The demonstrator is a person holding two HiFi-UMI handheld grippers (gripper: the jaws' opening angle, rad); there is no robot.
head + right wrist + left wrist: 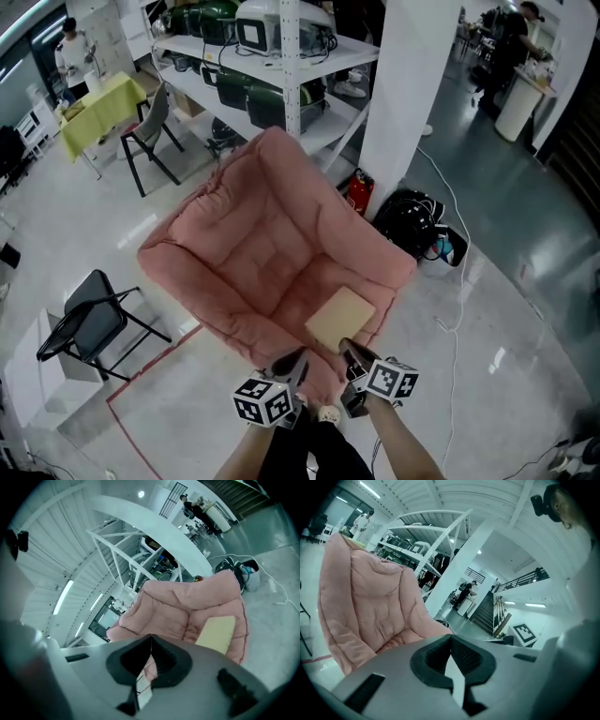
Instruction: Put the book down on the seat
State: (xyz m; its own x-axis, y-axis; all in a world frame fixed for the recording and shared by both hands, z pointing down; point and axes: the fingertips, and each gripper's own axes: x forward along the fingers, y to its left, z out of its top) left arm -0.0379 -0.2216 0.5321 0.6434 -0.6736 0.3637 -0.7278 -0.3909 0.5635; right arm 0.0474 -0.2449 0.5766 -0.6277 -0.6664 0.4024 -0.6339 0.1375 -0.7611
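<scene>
lying flat on the pink seat (253, 253), book (340, 317) long-axis diagonal

Dusty-pink quilted cushion seat (253, 244), pale-yellow flat rectangular book (339, 317); black-and-white square markers on the cubes of the left gripper (292, 361) and right gripper (349, 352); red fire extinguisher (360, 192), yellow-green tablecloth (94, 103), black metal folding chair (94, 314), glossy grey floor (487, 281)
</scene>
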